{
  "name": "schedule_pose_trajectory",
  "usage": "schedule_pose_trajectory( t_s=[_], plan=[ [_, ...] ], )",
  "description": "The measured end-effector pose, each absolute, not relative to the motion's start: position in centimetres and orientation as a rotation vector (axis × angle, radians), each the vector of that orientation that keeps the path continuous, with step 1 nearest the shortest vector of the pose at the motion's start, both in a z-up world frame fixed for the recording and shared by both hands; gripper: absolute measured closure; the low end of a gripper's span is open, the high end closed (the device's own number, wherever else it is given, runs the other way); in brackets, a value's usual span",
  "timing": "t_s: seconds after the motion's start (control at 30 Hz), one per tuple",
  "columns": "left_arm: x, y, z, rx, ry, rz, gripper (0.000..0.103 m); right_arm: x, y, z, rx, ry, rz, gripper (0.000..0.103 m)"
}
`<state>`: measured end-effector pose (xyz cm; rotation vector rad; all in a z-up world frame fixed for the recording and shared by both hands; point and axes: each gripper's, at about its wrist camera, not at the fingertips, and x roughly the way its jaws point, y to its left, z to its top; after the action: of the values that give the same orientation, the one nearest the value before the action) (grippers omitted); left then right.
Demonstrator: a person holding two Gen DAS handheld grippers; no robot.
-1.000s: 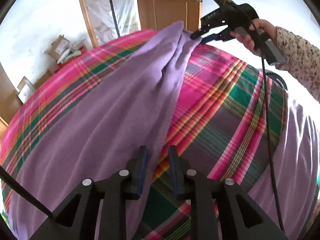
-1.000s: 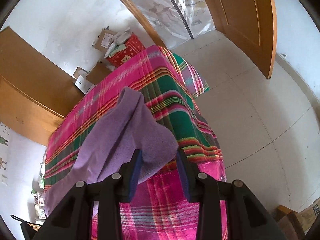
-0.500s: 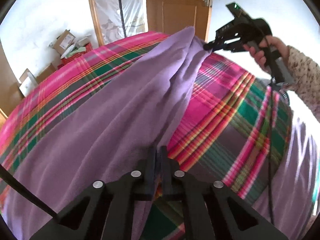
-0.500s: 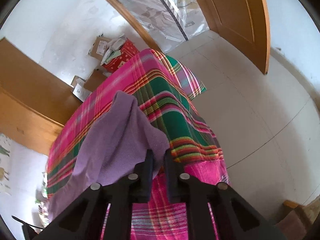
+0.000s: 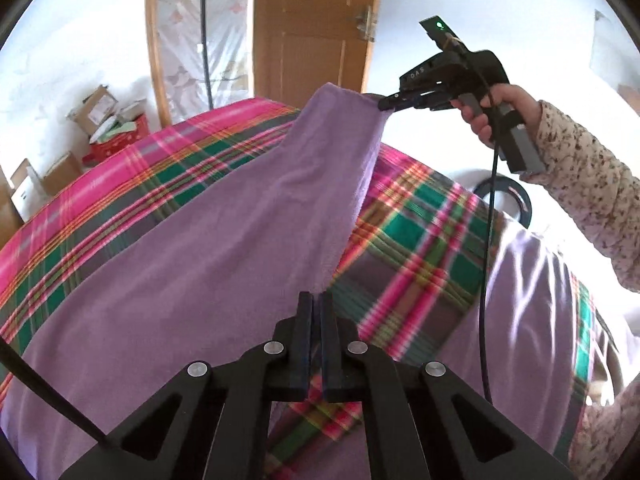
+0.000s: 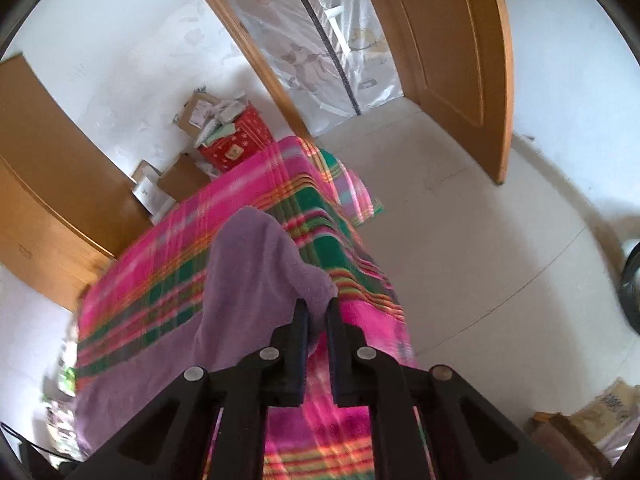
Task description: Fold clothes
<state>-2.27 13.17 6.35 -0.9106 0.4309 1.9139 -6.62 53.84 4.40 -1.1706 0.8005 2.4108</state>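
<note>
A purple garment (image 5: 200, 264) lies spread across a bed covered by a bright pink, green and orange plaid blanket (image 5: 420, 248). Two handheld tongs grip one edge of it. The left tongs (image 5: 315, 300) are pressed together on the near part of that edge, with the cloth pinched thin between the pads. The right tongs (image 6: 318, 312), held in a person's hand (image 5: 492, 112) with a speckled sleeve (image 5: 588, 192), are clamped on a thicker bunched corner at the far end and lift it above the blanket.

The garment's long axis runs from the near left tongs away toward the far end of the bed, where a wooden door (image 5: 312, 28) stands. The lifted edge rises along that same line, peaking at the right tongs, while the rest of the cloth stays flat to the left.

What could go wrong: the left grip catches only a slim margin of cloth, so a pull from the other hand could tug it free and drop the edge. If one hand rises or travels more than the other, the fold line would likely skew and the layers would not meet squarely. The soft fabric sags between the two grips and may crease or double over on itself. A black cable (image 5: 486, 280) hangs from the right tongs over the bed and could snag or drag the cloth.
</note>
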Motion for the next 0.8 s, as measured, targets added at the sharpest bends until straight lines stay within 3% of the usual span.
schedule_pose_trajectory(
  t_s=[0.23, 0.53, 0.67, 0.8],
  plan=[
    [-1.2, 12.9, 4.9, -0.972, 0.428, 1.870, 0.100, -4.5, 51.9, 2.7, -1.240, 0.643, 2.341, 0.094],
    [-1.5, 12.7, 3.5, -1.035, 0.441, 1.860, 0.098, -2.4, 52.4, 1.2, -1.215, 0.717, 2.431, 0.090],
    [-0.9, 12.1, 4.8, -0.979, 0.431, 1.860, 0.094, -1.9, 54.6, 1.6, -1.108, 0.840, 2.440, 0.086],
    [-0.6, 12.0, 6.3, -0.937, 0.416, 1.851, 0.089, -2.3, 57.3, 0.2, -1.060, 1.098, 2.407, 0.075]
  ],
)
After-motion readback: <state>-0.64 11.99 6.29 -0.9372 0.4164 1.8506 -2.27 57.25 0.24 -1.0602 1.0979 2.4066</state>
